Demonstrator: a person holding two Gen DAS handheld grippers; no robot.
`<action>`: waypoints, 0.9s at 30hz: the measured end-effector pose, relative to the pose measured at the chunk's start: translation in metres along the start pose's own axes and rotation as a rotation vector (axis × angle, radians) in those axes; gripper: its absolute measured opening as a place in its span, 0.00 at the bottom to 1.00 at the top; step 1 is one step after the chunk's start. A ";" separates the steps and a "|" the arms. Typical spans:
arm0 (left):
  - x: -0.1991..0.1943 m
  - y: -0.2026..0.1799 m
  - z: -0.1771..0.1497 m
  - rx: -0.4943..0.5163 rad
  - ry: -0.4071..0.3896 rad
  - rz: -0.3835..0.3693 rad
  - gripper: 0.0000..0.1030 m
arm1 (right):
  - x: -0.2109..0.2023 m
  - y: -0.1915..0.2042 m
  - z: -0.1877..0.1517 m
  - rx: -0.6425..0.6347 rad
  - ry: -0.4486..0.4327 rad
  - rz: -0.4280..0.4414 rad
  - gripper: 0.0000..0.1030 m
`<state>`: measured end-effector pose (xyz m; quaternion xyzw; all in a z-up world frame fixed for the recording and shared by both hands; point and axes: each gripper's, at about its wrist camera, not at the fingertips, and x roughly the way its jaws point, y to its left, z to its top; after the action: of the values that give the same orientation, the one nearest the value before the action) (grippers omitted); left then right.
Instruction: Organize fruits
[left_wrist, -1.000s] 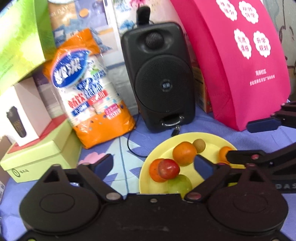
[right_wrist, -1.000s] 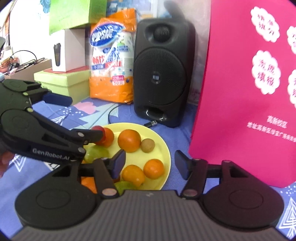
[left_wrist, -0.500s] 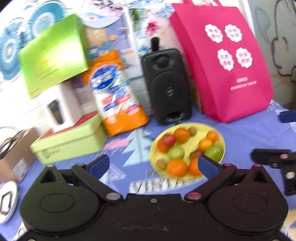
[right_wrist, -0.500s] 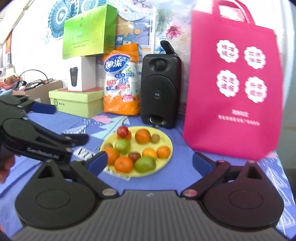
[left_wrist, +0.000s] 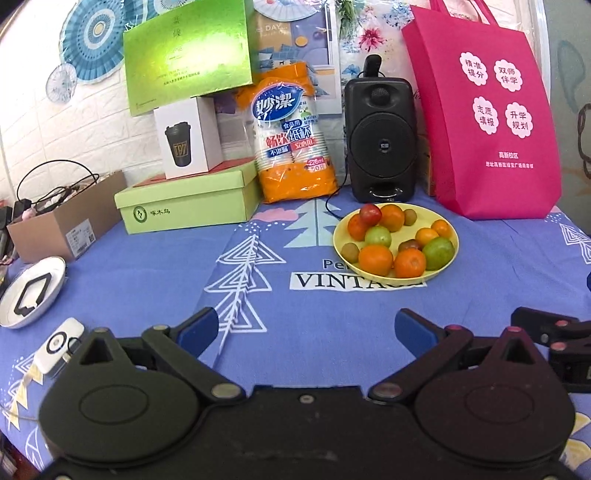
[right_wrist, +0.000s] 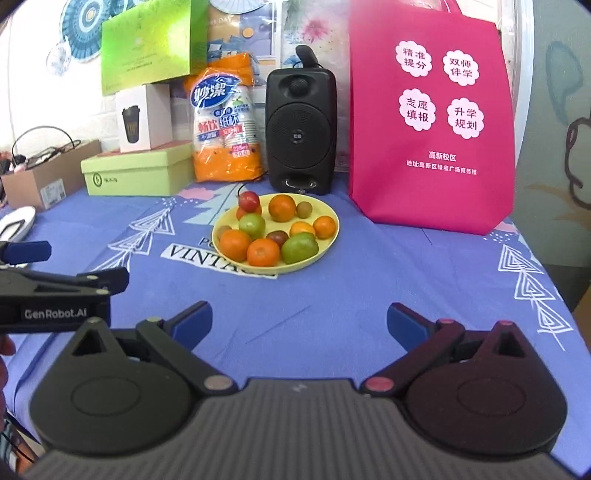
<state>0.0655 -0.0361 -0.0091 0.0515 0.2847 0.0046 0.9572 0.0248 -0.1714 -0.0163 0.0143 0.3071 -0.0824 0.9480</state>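
A yellow plate (left_wrist: 452, 236) (right_wrist: 330, 240) stands on the blue printed cloth, holding several fruits: oranges (left_wrist: 375, 259) (right_wrist: 263, 252), green fruits (left_wrist: 438, 253) (right_wrist: 299, 247), a red one (left_wrist: 370, 214) (right_wrist: 248, 199) on top at the back, and small brown ones. My left gripper (left_wrist: 304, 328) is open over bare cloth, well short of the plate, nothing between its blue-tipped fingers. My right gripper (right_wrist: 299, 319) is open too and holds nothing, in front of the plate. Each gripper shows at the edge of the other's view.
Behind the plate stand a black speaker (left_wrist: 382, 138), a pink tote bag (left_wrist: 484, 110) and an orange pack of paper cups (left_wrist: 291, 140). Green boxes (left_wrist: 188, 199), a white cup box and a cardboard box (left_wrist: 59, 225) sit back left. A white dish (left_wrist: 31, 291) lies at the left edge.
Both grippers have drawn back from the plate, which now looks small and far. The right gripper's fingers have spread wider. All the fruit stays on the plate.
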 end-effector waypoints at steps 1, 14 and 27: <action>-0.003 0.000 -0.002 0.000 -0.001 -0.001 1.00 | -0.002 0.003 -0.001 -0.005 0.001 -0.007 1.00; -0.021 0.000 -0.005 0.002 -0.019 -0.018 1.00 | -0.011 0.005 0.000 -0.007 0.000 -0.053 1.00; -0.018 0.006 -0.002 -0.015 -0.001 -0.006 1.00 | -0.008 0.002 -0.002 -0.014 0.009 -0.072 1.00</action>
<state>0.0493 -0.0306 -0.0004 0.0437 0.2844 0.0038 0.9577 0.0173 -0.1676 -0.0136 -0.0030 0.3123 -0.1141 0.9431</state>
